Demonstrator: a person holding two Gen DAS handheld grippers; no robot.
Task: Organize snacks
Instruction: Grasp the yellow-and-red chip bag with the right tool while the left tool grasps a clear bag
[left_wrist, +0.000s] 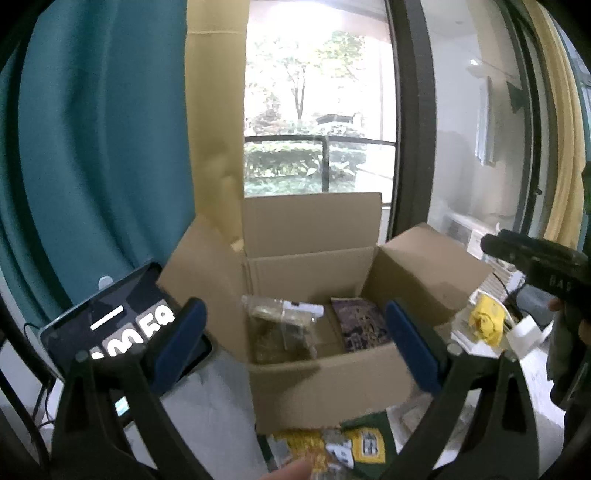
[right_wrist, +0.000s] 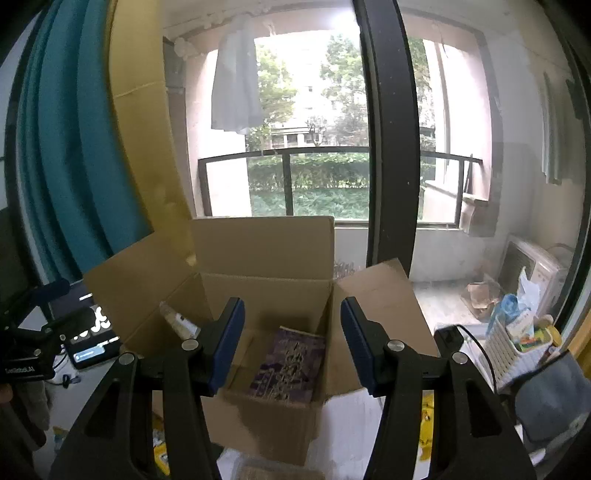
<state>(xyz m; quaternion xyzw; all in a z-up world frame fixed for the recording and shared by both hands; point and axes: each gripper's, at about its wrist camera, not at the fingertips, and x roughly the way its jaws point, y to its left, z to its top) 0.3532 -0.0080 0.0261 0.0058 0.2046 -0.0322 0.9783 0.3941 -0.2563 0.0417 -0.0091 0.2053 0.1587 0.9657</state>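
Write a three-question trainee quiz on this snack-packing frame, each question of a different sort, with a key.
1. True or false: both the left gripper and the right gripper are open and hold nothing.
2. Which packet lies in the right half of the cardboard box? A. purple packet B. red packet C. blue packet
3. Fill in: the clear packet in the box leans toward its ___ side.

Key: 1 true; 2 A; 3 left.

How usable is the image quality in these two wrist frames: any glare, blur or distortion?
Left wrist: window blown out white, open brown cardboard box and yellow-green snack packets softly motion-blurred. Right wrist: sharper, purple snack packet readable in the shaded box, dark window frame bowed by fisheye.
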